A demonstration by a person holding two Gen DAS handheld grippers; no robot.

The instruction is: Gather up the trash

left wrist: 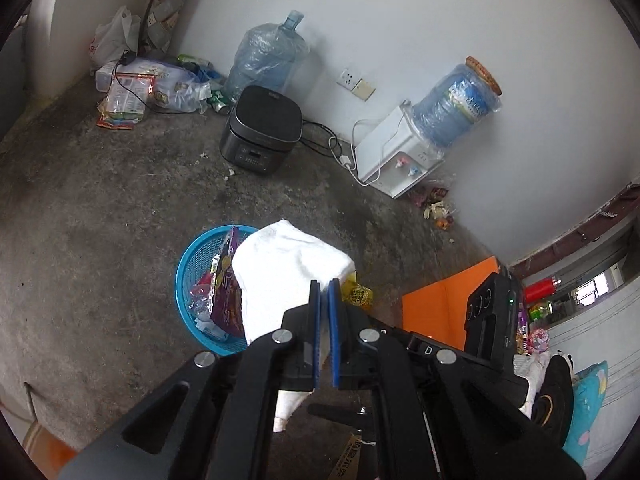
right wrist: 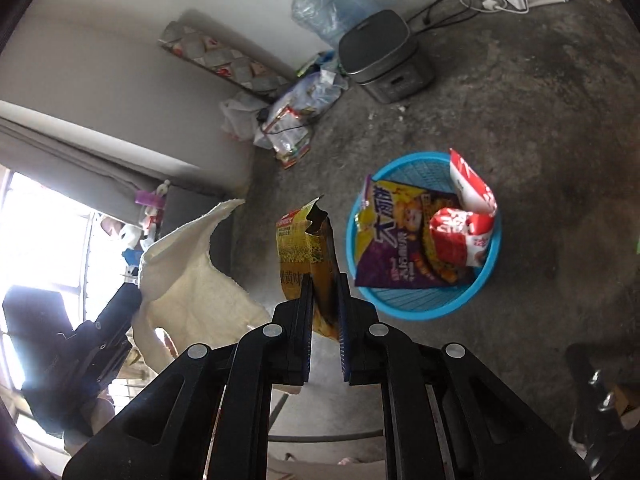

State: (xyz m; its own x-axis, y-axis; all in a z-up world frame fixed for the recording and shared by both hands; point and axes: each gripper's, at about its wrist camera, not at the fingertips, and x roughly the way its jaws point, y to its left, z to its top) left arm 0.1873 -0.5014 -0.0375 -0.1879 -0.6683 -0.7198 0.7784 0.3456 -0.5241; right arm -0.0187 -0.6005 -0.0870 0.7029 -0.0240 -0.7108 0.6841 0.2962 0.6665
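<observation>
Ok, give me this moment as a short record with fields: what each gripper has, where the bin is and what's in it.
left gripper: shut on a white towel, which hangs over the basket
right gripper: shut on a yellow snack wrapper, left of the basket
bin: blue plastic basket on the concrete floor
bin contents: purple snack bag, red and white packets
nearby: rice cooker, water dispenser by the wall

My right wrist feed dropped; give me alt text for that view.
The right claw is shut on a yellow snack wrapper, left of a blue basket already holding purple and red packets on the concrete floor. A white cloth hangs at left.
</observation>
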